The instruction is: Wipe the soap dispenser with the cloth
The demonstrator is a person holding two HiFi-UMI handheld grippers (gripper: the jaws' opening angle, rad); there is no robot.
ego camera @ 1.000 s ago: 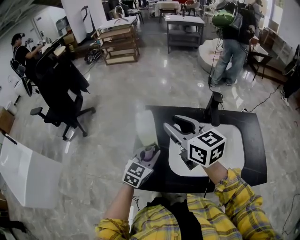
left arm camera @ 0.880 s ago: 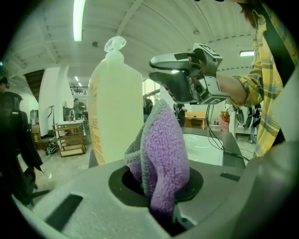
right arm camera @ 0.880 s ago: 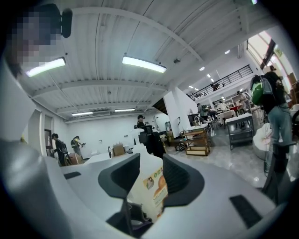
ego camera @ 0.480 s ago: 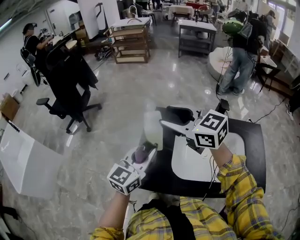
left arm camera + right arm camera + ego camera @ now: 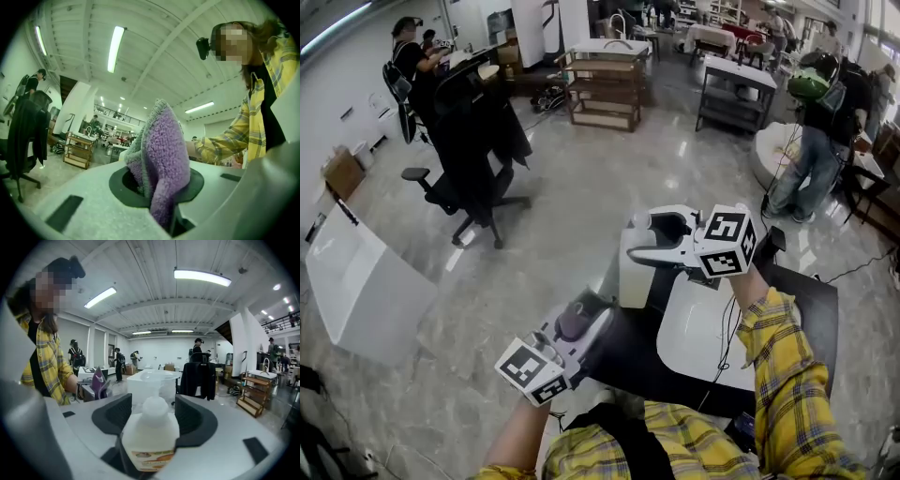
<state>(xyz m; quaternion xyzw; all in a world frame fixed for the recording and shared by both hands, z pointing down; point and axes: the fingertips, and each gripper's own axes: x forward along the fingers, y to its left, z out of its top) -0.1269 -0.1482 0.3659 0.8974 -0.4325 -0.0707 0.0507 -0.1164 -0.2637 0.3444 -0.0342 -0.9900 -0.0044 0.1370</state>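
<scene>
Left hand-held gripper (image 5: 578,322) clamps cloth (image 5: 161,154) for wiping; right hand-held gripper (image 5: 152,416), jaws just opened wide, straddles soap dispenser (image 5: 150,441), probably to grip it.

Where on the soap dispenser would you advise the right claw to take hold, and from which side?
Take the soap dispenser by its broad body under the shoulder, coming in level from the side: it stands upright, and the pump top is small and rounded. The right claw, whose jaws have just been opening, has that body between them.
</scene>
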